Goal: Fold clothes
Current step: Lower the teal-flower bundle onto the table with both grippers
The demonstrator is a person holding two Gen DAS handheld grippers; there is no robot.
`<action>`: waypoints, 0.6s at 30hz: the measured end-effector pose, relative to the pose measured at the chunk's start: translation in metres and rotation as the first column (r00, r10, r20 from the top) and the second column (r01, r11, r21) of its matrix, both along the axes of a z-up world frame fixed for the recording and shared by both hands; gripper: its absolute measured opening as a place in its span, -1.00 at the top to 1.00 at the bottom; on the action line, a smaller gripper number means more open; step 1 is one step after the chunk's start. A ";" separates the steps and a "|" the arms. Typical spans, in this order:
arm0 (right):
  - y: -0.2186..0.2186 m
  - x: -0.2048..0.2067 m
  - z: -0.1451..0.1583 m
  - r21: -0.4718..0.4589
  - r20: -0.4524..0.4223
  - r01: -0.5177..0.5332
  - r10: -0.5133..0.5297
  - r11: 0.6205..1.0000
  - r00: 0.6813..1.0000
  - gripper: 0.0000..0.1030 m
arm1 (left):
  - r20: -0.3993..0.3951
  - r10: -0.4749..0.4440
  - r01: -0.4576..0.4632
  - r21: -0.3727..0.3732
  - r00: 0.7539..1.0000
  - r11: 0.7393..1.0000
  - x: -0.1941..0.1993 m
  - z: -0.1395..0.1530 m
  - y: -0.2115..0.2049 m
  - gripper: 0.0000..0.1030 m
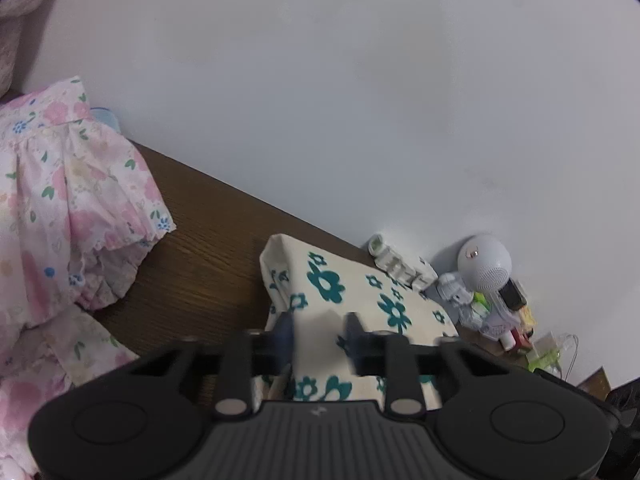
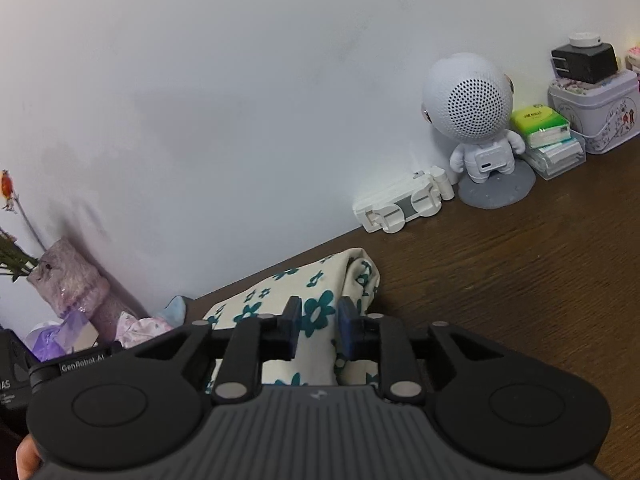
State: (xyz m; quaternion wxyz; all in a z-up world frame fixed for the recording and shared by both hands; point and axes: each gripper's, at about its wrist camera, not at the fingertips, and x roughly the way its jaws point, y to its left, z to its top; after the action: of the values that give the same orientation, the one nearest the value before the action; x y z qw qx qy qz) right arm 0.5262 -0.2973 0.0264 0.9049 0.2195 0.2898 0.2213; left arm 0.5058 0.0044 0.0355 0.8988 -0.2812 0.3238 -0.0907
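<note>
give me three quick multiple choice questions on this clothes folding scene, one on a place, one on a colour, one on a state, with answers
1. Where is the white robot-shaped speaker?
A. against the wall at the back of the table
B. on the folded cloth
C. on the floor

2. What colour are the flowers on the cream garment?
A. red
B. teal
C. yellow

3. How is the right gripper?
A. shut flat, nothing between the fingers
B. open, fingers apart over the cream garment
C. holding the speaker

Answers:
1. A, it stands on the brown table right by the wall.
2. B, teal blooms show in both wrist views.
3. B, a clear gap with cloth seen behind it; the left gripper looks alike.
</note>
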 end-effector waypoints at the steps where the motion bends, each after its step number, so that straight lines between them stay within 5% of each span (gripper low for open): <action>1: 0.001 -0.002 0.001 -0.010 0.006 0.001 -0.001 1.000 1.000 0.77 | 0.017 -0.002 0.002 0.015 1.000 1.000 -0.005 0.002 -0.001 0.29; 4: 0.007 -0.017 0.004 -0.095 0.059 -0.023 0.029 0.995 0.998 0.60 | 0.104 -0.019 0.007 0.115 0.994 0.993 -0.029 0.011 -0.008 -0.22; 6: 0.011 -0.027 0.006 -0.155 0.095 -0.038 0.053 0.987 0.994 -0.09 | 0.154 -0.063 0.030 0.207 0.986 0.978 -0.045 0.016 -0.017 -0.28; 11: 0.025 -0.051 0.005 -0.324 0.162 -0.065 0.122 0.944 0.979 -0.09 | 0.184 -0.182 0.101 0.379 0.966 0.920 -0.060 0.014 -0.040 -0.27; 18: 0.041 -0.049 -0.006 -0.399 0.159 -0.096 0.172 0.912 0.972 -0.06 | 0.162 -0.224 0.143 0.402 0.961 0.904 -0.053 0.004 -0.048 0.09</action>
State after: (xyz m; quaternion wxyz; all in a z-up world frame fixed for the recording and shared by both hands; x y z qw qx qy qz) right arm 0.4774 -0.2564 0.0200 0.9365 -0.0070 0.2546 0.2409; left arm 0.4531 -0.0440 0.0395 0.9523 -0.0556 0.2665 -0.1378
